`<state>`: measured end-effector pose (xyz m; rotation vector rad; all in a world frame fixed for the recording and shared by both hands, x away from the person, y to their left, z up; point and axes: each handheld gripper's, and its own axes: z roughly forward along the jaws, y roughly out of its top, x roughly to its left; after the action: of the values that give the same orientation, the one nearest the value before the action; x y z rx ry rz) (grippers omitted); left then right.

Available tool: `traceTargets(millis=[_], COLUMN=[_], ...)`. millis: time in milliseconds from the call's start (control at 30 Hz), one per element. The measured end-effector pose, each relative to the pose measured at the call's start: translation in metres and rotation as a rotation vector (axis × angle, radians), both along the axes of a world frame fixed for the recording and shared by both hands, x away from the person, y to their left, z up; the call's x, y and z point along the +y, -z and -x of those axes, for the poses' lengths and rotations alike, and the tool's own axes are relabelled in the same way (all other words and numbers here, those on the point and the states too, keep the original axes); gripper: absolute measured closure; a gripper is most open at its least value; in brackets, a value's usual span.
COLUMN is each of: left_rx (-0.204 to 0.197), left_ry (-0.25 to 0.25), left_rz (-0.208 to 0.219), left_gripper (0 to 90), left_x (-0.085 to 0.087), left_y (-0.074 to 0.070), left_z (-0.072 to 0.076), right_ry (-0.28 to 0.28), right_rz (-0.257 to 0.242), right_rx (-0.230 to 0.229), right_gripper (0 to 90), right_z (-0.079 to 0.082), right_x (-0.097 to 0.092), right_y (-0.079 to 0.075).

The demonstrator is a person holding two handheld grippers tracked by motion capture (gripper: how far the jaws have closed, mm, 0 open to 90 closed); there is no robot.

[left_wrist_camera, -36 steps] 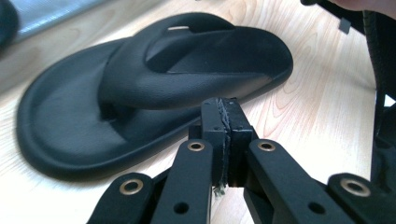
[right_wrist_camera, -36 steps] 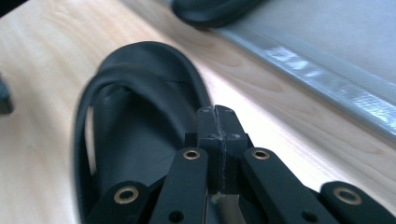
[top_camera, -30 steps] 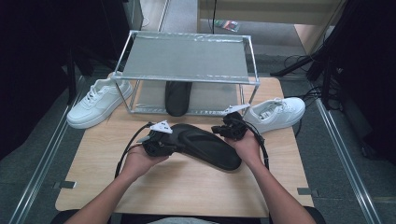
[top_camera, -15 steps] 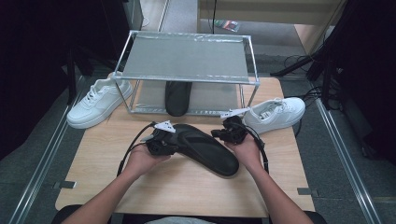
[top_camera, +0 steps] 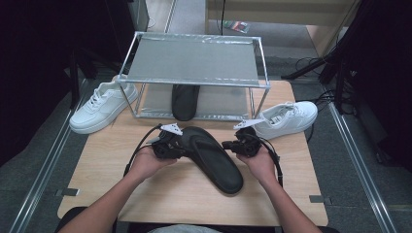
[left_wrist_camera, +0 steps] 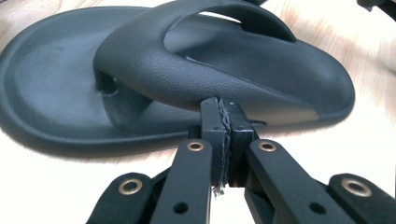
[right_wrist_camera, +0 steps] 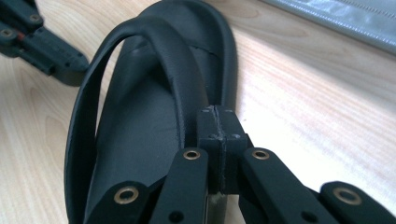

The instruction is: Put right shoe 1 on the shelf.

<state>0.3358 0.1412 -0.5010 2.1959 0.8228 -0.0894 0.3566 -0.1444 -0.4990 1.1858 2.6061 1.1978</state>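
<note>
A black flip-flop sandal (top_camera: 214, 160) lies on the wooden table (top_camera: 291, 194), toe end toward the rack and heel toward the person. My left gripper (top_camera: 180, 146) is at its left side, shut with nothing between the jaws. In the left gripper view its tip (left_wrist_camera: 223, 105) rests against the sandal's strap (left_wrist_camera: 210, 74). My right gripper (top_camera: 229, 145) is at the sandal's right side, also shut and empty. In the right gripper view its tip (right_wrist_camera: 217, 114) touches the strap (right_wrist_camera: 182, 70) where it meets the sole.
A metal two-level rack (top_camera: 194, 60) stands at the table's far side, with a second black sandal (top_camera: 185, 99) on its lower level. One white sneaker (top_camera: 102, 104) lies left of the rack and another (top_camera: 286, 119) lies to its right, just behind my right gripper.
The sandal has turned, and its heel end has swung toward the person. My right gripper has shifted a little nearer the person. The left gripper has barely moved.
</note>
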Motion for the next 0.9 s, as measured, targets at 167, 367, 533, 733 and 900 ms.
traceTargets(millis=[167,367,533,733,900], left_rx=[0.006,0.012,0.019,0.017,0.020], left_ry=[0.010,0.011,0.019,0.025,0.026], left_rz=[-0.011,-0.010,-0.010,-0.004,0.001], left_gripper=[89.7,89.7,89.8,89.8,89.8], left_x=[0.000,-0.002,-0.002,-0.004,-0.006], left_y=[-0.001,-0.002,-0.002,-0.001,-0.001], left_z=[-0.003,-0.007,-0.011,-0.013,-0.014], right_ry=[0.013,0.022,0.032,0.044,0.045], right_rz=[-0.008,-0.009,-0.004,0.002,0.006], right_rx=[0.004,-0.002,0.008,0.014,0.009], right_gripper=[90.0,90.0,90.0,90.0,90.0], right_z=[0.012,0.023,0.032,0.043,0.049], right_x=[-0.002,-0.003,-0.002,-0.001,-0.001], right_y=[0.001,0.001,0.001,0.000,0.000])
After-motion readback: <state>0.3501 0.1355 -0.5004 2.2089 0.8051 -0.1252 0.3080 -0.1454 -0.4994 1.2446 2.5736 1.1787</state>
